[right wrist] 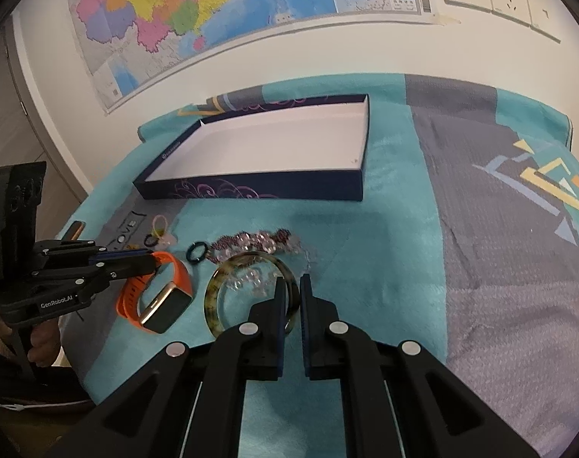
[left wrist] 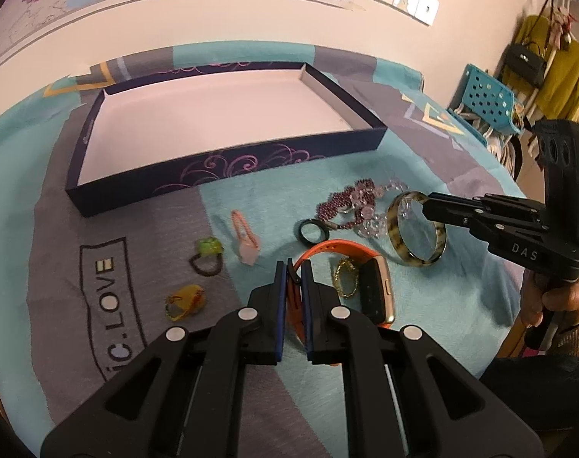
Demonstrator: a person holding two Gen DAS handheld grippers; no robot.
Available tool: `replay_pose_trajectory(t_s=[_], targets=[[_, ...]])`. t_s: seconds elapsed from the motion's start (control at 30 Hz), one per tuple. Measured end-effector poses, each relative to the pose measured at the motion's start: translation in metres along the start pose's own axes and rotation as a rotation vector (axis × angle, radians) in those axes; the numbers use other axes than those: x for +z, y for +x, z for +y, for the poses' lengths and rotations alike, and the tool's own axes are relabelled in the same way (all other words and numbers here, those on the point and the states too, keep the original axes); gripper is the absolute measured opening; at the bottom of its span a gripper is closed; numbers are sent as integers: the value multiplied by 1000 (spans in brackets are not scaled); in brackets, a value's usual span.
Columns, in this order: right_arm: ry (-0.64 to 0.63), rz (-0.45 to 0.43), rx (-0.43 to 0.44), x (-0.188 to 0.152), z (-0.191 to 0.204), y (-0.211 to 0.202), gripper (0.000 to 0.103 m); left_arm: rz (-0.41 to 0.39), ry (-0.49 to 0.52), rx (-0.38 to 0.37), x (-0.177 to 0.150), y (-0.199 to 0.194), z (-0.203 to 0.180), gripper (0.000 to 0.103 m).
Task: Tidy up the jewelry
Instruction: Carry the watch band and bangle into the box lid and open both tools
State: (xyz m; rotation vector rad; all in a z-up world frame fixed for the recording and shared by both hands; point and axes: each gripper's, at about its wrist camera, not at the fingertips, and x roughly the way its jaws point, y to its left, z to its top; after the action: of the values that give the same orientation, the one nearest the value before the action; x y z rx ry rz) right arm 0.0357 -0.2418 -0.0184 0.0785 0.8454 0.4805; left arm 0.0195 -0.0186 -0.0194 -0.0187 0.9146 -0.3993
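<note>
Left claw (left wrist: 293, 267) clamped on orange watch strap (left wrist: 329, 246); right claw (right wrist: 292, 280) clamped on mottled bangle (right wrist: 216, 290) rim. Open box (right wrist: 251, 187) beyond both on table.

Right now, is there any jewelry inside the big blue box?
No, the box shows only its bare white bottom; the watch and bangle lie outside on the blanket.
</note>
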Motion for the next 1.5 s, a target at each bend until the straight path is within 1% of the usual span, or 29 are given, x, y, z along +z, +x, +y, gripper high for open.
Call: replay_pose_trajectory(t_s=[0.13,0.3,0.5,0.63,0.83,1.0,1.13,1.2,1.3,1.5], targets=[[-1,-18,27,10,2,-2,6,-23,-15,-5,5,-8,4,9],[-29,-47,35,26,7,-4,6,-53,-38,-20,17,-20,13,9],[-67,-77,29,51,9,-1,6,-96,-51,-14,32,-31,23,9],[-82,-92,30,70,8,4,6,-136,-61,6,50,-39,33,10],[-97,-89,28,102,7,24,6,-168,-93,46,83,-37,56,10],[-92,-77,20,130,5,49,6,-176,-117,67,111,-24,71,10],[-83,-64,11,148,2,68,6,-159,-131,81,126,-7,80,10],[-78,-52,4,156,0,79,6,-145,-147,73,134,4,86,10],[-76,-31,-9,166,-1,93,6,-130,-176,66,143,18,95,10],[-74,23,-35,182,-3,125,6,-110,-230,87,163,43,115,10]])
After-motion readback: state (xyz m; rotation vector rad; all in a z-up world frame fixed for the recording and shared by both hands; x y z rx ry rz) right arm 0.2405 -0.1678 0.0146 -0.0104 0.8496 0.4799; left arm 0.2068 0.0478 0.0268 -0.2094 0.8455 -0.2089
